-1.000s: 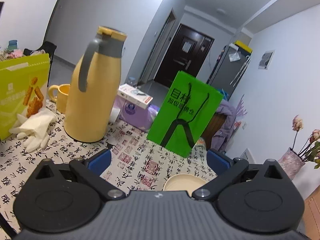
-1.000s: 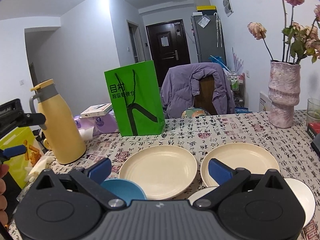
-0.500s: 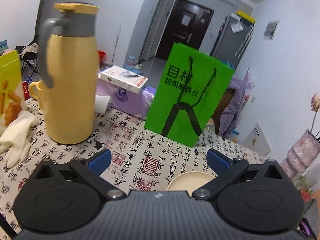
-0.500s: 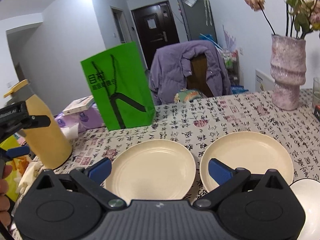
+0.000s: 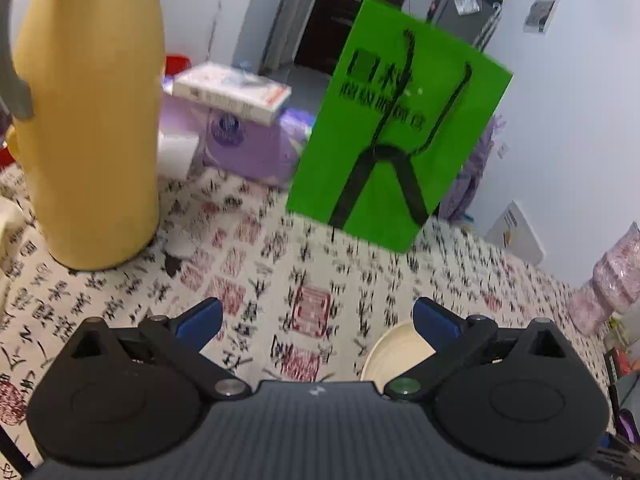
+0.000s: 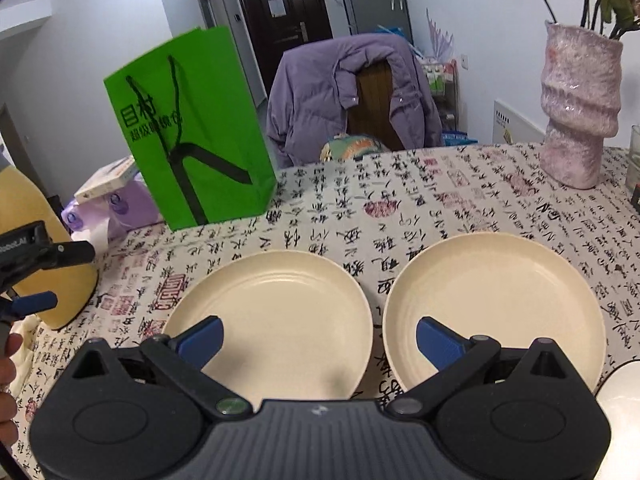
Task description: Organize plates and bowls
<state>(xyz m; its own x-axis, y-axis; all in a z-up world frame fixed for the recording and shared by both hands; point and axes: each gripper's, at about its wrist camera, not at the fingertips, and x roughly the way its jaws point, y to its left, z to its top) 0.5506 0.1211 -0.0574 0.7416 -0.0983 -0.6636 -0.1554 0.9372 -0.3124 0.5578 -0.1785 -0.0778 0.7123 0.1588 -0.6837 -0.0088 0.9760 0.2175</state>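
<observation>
Two cream plates (image 6: 276, 312) (image 6: 496, 300) lay on the desk (image 6: 460, 200), whose cloth was white with black and red calligraphy. The bag (image 6: 188, 128) was bright green, the flask (image 5: 88, 120) yellow, the vase (image 6: 576, 104) mottled pink.

Two cream plates sit side by side on the table: the left plate (image 6: 276, 316) and the right plate (image 6: 496, 304). The right gripper (image 6: 318, 338) hangs over them with its jaws wide apart. A green bag (image 6: 192, 132) stands behind.

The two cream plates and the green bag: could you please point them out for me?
Left plate (image 6: 280, 312): right wrist view, on its flat centre.
Right plate (image 6: 496, 296): right wrist view, on its flat centre.
Green bag (image 6: 192, 120): right wrist view, on its printed front face.
</observation>
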